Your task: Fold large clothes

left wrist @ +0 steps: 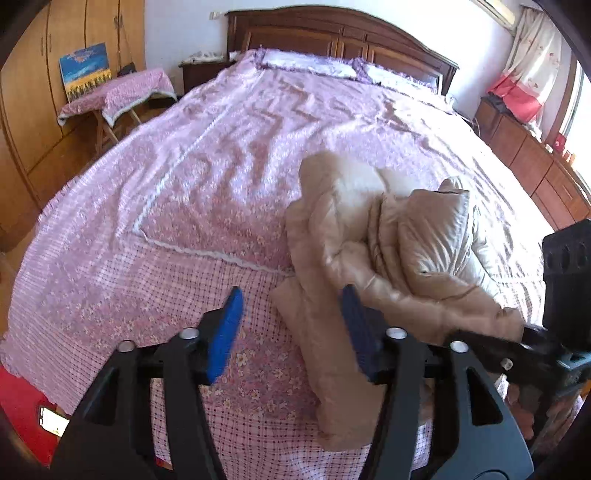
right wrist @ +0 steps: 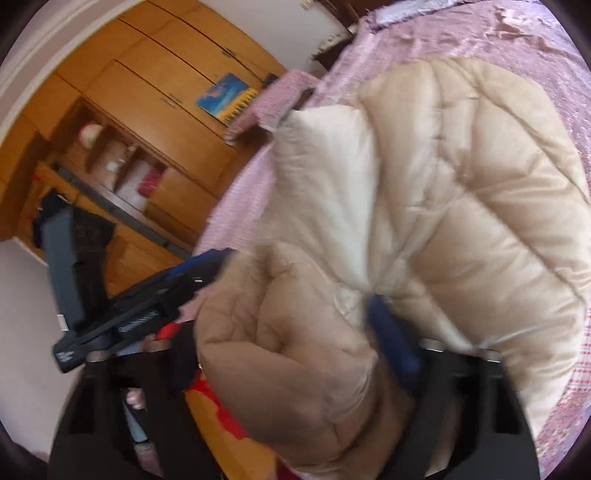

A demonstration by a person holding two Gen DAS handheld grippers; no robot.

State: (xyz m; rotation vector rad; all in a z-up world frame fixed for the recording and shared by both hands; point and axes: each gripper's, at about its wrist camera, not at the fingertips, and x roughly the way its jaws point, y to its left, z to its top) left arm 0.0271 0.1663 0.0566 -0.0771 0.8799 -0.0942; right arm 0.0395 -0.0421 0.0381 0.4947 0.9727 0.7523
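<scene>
A beige quilted puffer jacket [left wrist: 388, 251] lies bunched near the front right of the bed, its white lining showing on top. My left gripper [left wrist: 291, 325] is open and empty; its right blue finger [left wrist: 356, 325] touches the jacket's near edge, its left finger [left wrist: 225, 328] is over the bedspread. In the right wrist view the jacket [right wrist: 424, 221] fills the frame. My right gripper [right wrist: 295, 332] has jacket fabric bunched between its fingers; one blue finger [right wrist: 395, 339] shows, the other is hidden by fabric. The right gripper also shows at the left wrist view's right edge [left wrist: 569, 295].
The bed has a pink floral bedspread [left wrist: 203, 184] and a dark wooden headboard [left wrist: 332, 33]. A small covered table [left wrist: 114, 96] and wooden wardrobes [left wrist: 37, 92] stand left. A dresser [left wrist: 528, 158] and a curtained window are right. The left gripper shows in the right wrist view [right wrist: 147, 302].
</scene>
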